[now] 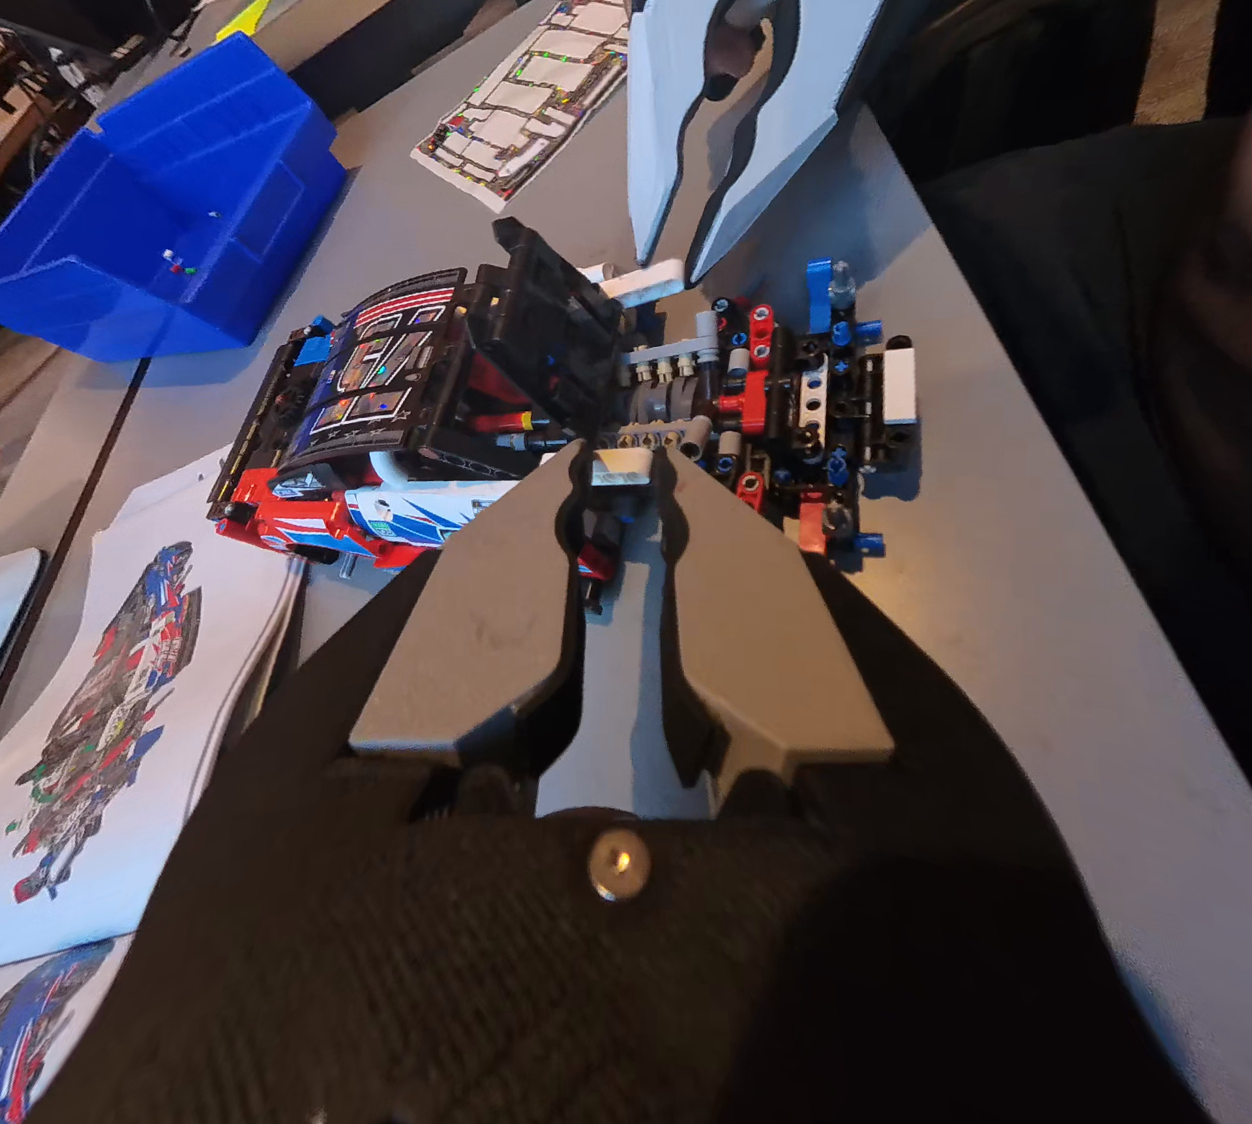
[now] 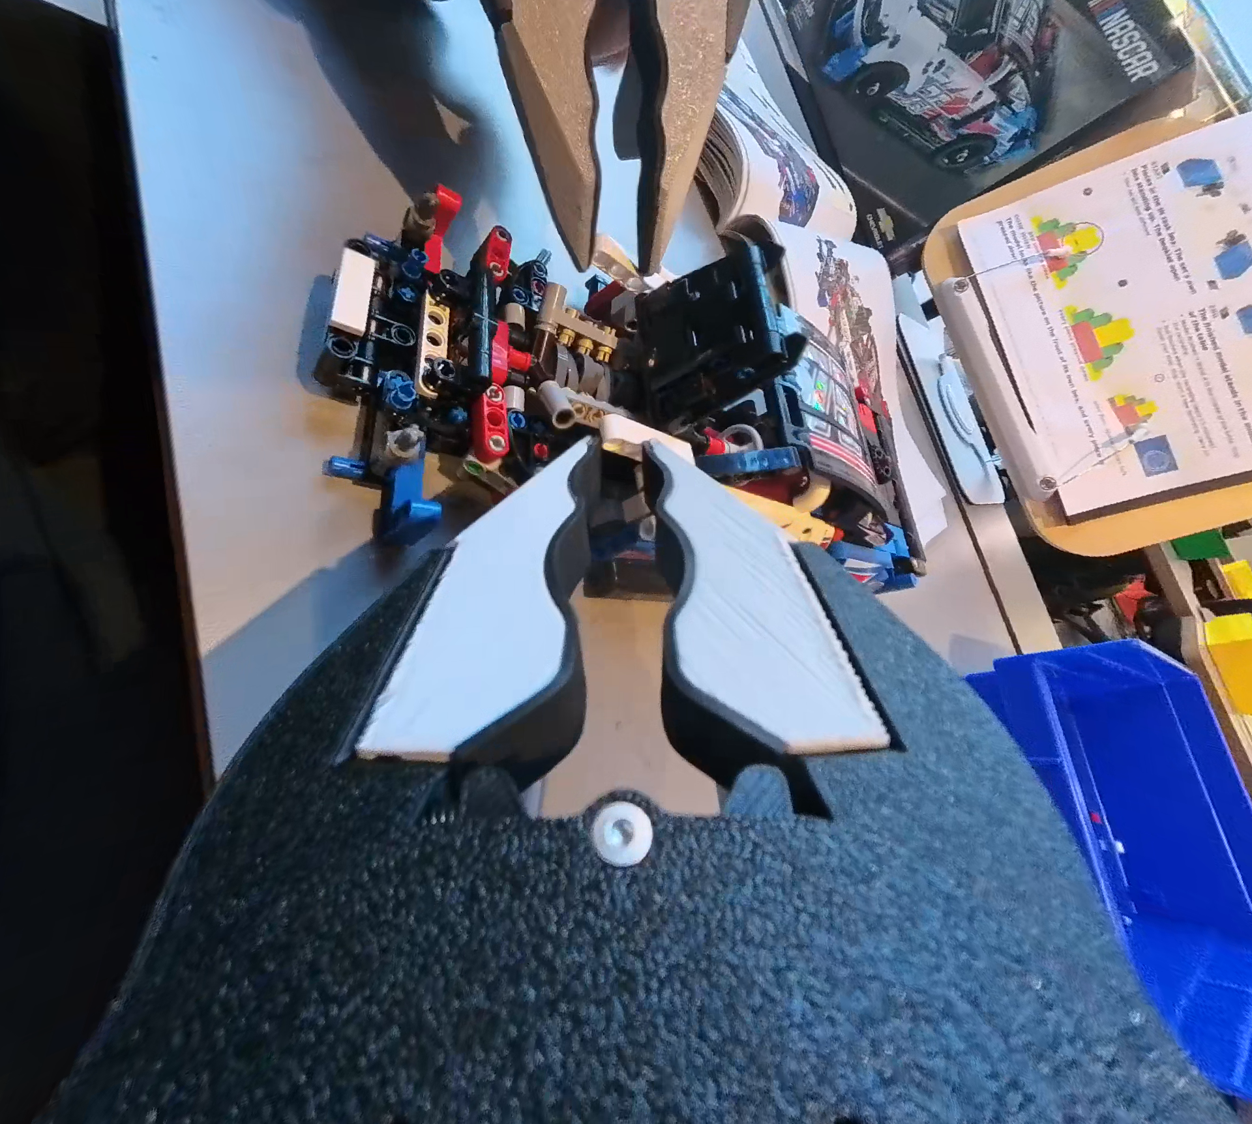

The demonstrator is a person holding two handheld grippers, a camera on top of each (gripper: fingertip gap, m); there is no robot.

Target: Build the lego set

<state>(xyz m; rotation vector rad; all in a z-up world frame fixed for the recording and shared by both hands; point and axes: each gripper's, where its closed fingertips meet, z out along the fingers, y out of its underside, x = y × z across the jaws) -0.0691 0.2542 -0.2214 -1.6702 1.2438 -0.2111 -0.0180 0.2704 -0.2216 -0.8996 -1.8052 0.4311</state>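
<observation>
Gripping a white piece (image 1: 647, 282) in narrow jaws, the right tool (image 1: 667, 275) meets the half-built lego car (image 1: 542, 407) on the worktop (image 1: 982, 651); the left tool (image 1: 620, 461) pinches a white beam (image 1: 623, 465) on the car's side. Steadying the car while seating the piece squarely should serve best.

We see dim, mixed lighting: cool daylight on the table (image 1: 982, 482), warm orange patches, dark corners. Strong wide-angle bending at edges. Near gripper bodies soft; hard shadows beneath the model (image 1: 542, 414).
</observation>
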